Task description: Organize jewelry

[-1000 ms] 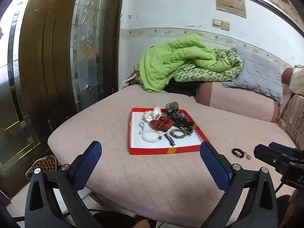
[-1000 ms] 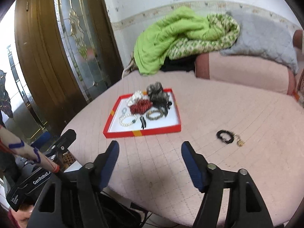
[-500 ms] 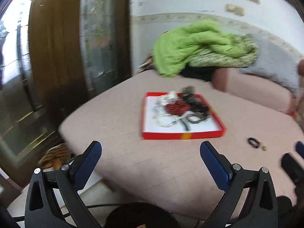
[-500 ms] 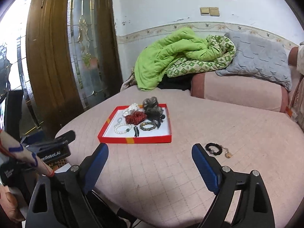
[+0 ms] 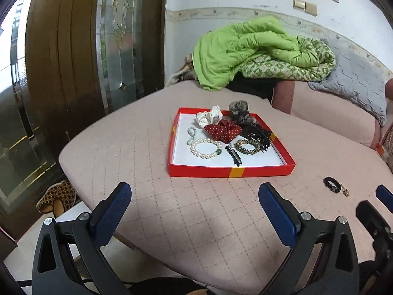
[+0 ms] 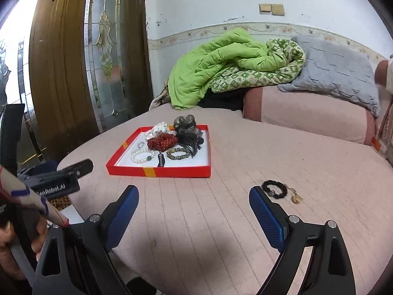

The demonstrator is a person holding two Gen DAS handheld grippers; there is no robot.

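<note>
A red tray (image 5: 231, 171) (image 6: 157, 171) with a white floor sits on the pink bed. It holds a pearl bracelet (image 5: 205, 148), a red scrunchie (image 5: 222, 131), a white scrunchie, a beaded bracelet (image 5: 247, 146), black clips and a grey flower piece. A black bracelet with a gold charm (image 5: 334, 186) (image 6: 278, 190) lies loose on the bed, right of the tray. My left gripper (image 5: 194, 211) is open and empty, above the bed's near edge. My right gripper (image 6: 194, 207) is open and empty, its right finger just short of the loose bracelet.
The pink quilted bed (image 5: 147, 147) fills the middle. A green quilt (image 5: 245, 49) and a grey cushion (image 5: 356, 91) lie at the back. A wooden glass door (image 5: 73, 61) stands at the left. Slippers (image 5: 56, 196) sit on the floor below the bed's edge.
Both grippers have swung and come closer to the bed. The tray and the loose bracelet look nearer. The jaws stay open. Nothing on the bed has moved.
</note>
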